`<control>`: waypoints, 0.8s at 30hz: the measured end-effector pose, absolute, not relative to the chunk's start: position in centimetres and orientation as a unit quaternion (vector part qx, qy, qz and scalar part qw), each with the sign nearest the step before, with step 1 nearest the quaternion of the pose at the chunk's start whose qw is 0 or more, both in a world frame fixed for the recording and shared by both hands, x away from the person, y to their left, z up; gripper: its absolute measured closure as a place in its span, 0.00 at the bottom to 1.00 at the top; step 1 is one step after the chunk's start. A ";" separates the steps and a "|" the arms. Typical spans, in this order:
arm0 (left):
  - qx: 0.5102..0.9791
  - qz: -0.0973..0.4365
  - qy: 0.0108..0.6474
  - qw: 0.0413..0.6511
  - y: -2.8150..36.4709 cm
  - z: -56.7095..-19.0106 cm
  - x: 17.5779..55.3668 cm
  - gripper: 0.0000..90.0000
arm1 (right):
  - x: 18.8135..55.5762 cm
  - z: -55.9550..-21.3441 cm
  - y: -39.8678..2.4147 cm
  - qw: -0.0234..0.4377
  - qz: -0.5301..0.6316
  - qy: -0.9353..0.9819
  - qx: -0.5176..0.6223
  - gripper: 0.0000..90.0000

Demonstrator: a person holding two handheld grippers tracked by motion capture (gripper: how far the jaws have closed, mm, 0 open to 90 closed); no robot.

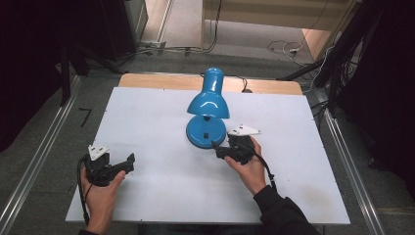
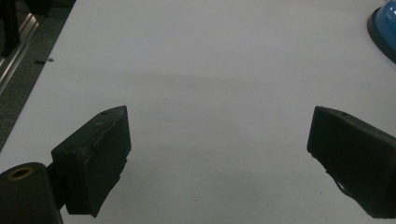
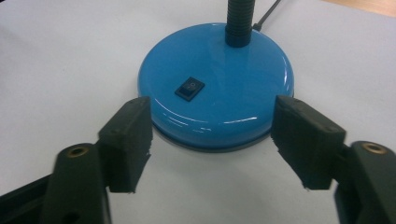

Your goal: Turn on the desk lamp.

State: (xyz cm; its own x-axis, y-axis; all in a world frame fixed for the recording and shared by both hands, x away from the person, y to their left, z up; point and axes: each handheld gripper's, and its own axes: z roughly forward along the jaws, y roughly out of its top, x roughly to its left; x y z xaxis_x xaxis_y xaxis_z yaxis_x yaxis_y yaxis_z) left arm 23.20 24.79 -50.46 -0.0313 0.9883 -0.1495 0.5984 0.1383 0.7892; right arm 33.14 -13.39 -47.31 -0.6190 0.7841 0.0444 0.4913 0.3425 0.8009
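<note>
Your right gripper [image 3: 212, 140] sits at the near edge of the blue lamp base [image 3: 217, 102], its jaws standing apart on either side of the rim; the pads do not press on it as far as the right gripper view shows, and the base's front edge lies between and just ahead of them. The black rocker switch [image 3: 190, 88] sits on top of the base, ahead of the gap between the jaws and a little toward the left jaw.

From the high view, the blue lamp [image 1: 208, 105] stands upright on the white table [image 1: 147, 112] in front of your right gripper [image 1: 220, 149]. Its long axis runs away from you: the base is nearest your jaws, and the shade [image 1: 209, 100] leans over it with its narrow end pointing to the far edge of the table.

The right gripper view gives you the switch and the black flexible neck [image 3: 240, 21] rising from the base, which the shade hides from above.

Your left gripper [image 2: 219, 140] has its jaws wide, holding nothing, with bare table between them. A sliver of the lamp base lies far ahead of its right jaw.
</note>
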 end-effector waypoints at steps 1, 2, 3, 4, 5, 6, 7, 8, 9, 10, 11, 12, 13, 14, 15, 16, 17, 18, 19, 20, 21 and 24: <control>0.597 0.272 0.664 0.357 24.8 -50.5 23.2 0.08 | 33.2 -47.3 -13.3 0.177 0.413 0.799 0.399 0.36; 0.597 0.273 0.665 0.358 24.8 -50.5 23.2 0.08 | 33.2 -47.3 -13.2 0.177 0.414 0.799 0.400 0.37; 0.597 0.273 0.664 0.357 24.8 -50.5 23.2 0.08 | 33.2 -47.3 -13.1 0.177 0.415 0.798 0.399 0.39; 0.597 0.272 0.664 0.358 24.8 -50.4 23.2 0.08 | 33.2 -47.3 -13.0 0.178 0.417 0.797 0.399 0.40; 0.597 0.272 0.664 0.358 24.8 -50.4 23.2 0.08 | 33.3 -47.3 -12.9 0.177 0.418 0.797 0.400 0.41; 0.597 0.273 0.664 0.358 24.8 -50.4 23.2 0.08 | 33.3 -47.3 -12.8 0.176 0.417 0.797 0.399 0.42; 0.597 0.272 0.664 0.358 24.8 -50.4 23.2 0.08 | 33.3 -47.4 -12.7 0.175 0.418 0.797 0.399 0.43; 0.597 0.272 0.665 0.357 24.9 -50.5 23.2 0.08 | 33.4 -47.4 -12.7 0.176 0.418 0.797 0.398 0.45; 0.597 0.272 0.664 0.358 24.9 -50.5 23.2 0.08 | 33.4 -47.4 -12.6 0.174 0.418 0.797 0.399 0.47; 0.597 0.272 0.664 0.358 24.9 -50.5 23.2 0.08 | 33.5 -47.4 -12.5 0.174 0.420 0.797 0.398 0.49; 0.597 0.272 0.664 0.357 24.9 -50.5 23.2 0.08 | 33.6 -47.4 -12.5 0.174 0.421 0.796 0.399 0.52; 0.598 0.272 0.664 0.357 24.9 -50.5 23.2 0.08 | 33.7 -47.4 -12.5 0.171 0.423 0.795 0.399 0.55; 0.597 0.272 0.664 0.358 24.9 -50.5 23.2 0.08 | 33.7 -47.4 -12.4 0.169 0.425 0.795 0.399 0.57; 0.597 0.272 0.664 0.358 24.9 -50.5 23.2 0.08 | 33.8 -47.4 -12.4 0.167 0.427 0.793 0.400 0.61; 0.597 0.271 0.665 0.358 24.9 -50.5 23.2 0.08 | 33.9 -47.4 -12.3 0.168 0.426 0.794 0.401 0.65; 0.597 0.271 0.665 0.358 24.9 -50.5 23.2 0.08 | 33.9 -47.4 -12.3 0.168 0.426 0.794 0.400 0.70; 0.597 0.271 0.664 0.358 24.9 -50.5 23.2 0.08 | 34.0 -47.5 -12.2 0.169 0.427 0.793 0.400 0.75; 0.597 0.271 0.665 0.358 24.9 -50.5 23.2 0.08 | 34.0 -47.5 -12.2 0.169 0.427 0.793 0.399 0.81; 0.597 0.271 0.665 0.358 24.9 -50.5 23.2 0.08 | 34.1 -47.5 -12.2 0.170 0.428 0.793 0.399 0.86; 0.597 0.271 0.665 0.358 24.9 -50.5 23.2 0.08 | 34.2 -47.6 -12.1 0.169 0.430 0.792 0.400 0.89; 0.597 0.271 0.665 0.358 24.9 -50.5 23.2 0.08 | 34.3 -47.7 -12.0 0.167 0.431 0.792 0.400 0.90; 0.597 0.271 0.665 0.358 24.9 -50.5 23.2 0.08 | 34.6 -47.9 -11.8 0.168 0.433 0.791 0.398 0.95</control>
State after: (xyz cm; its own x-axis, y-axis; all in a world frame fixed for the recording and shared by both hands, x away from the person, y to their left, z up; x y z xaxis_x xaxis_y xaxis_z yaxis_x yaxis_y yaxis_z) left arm 23.19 24.94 -50.47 -0.0310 0.9878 -0.1526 0.6008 0.1404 0.7869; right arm 34.61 -11.77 -47.90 -0.6268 0.7751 0.0790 0.4851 0.3089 0.8181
